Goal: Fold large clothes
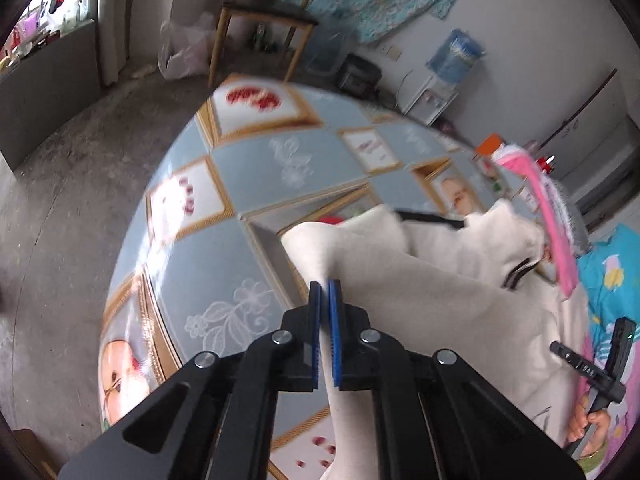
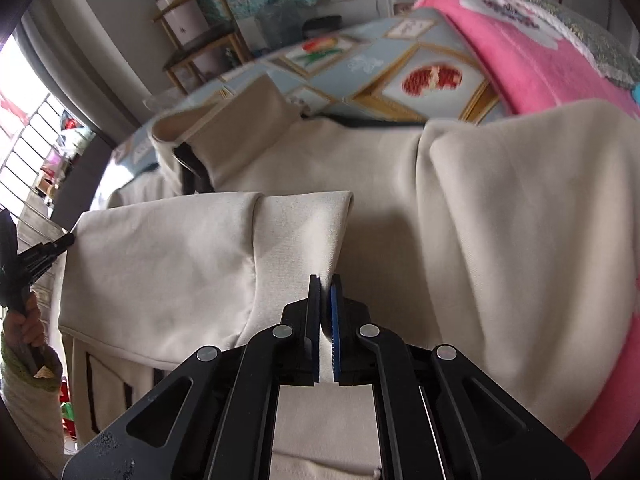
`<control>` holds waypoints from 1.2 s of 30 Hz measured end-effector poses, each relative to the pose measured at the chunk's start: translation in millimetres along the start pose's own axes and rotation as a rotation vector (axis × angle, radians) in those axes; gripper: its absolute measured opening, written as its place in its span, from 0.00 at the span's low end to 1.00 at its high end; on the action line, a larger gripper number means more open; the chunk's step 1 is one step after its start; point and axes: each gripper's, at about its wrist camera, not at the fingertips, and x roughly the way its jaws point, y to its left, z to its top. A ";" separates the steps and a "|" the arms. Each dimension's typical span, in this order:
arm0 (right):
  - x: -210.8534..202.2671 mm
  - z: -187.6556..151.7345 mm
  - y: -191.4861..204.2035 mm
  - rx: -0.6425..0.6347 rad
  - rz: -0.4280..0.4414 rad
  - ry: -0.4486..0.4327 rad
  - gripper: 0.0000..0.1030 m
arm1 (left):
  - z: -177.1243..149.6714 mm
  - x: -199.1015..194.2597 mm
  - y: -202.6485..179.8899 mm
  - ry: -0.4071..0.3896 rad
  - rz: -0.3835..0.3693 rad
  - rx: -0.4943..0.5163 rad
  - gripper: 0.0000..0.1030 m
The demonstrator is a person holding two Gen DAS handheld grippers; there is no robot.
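Note:
A large cream garment with black trim lies across a round table covered in a blue patterned cloth. In the left wrist view, my left gripper is shut on a cream fold of that garment, near the fabric's left edge over the table. In the right wrist view, my right gripper is shut on the edge of a doubled-over flap of the garment. The other gripper, held by a hand, shows at the far left of the right wrist view, at the flap's left corner.
A pink garment lies on the table to the right of the cream one. Beyond the table stand a wooden chair, a water dispenser and a dark appliance. Bare concrete floor lies to the left.

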 end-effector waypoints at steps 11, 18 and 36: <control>-0.6 -2.0 -14.1 0.042 0.046 0.026 0.29 | -19.2 -46.2 5.4 -0.072 -0.028 0.030 0.23; -1.4 -17.0 -16.9 0.040 0.056 0.070 0.34 | -99.4 -85.4 -12.5 -0.004 -0.029 0.256 0.25; -6.5 -18.1 -27.6 0.149 0.025 0.044 0.05 | -131.7 -95.8 10.4 -0.142 0.446 0.443 0.00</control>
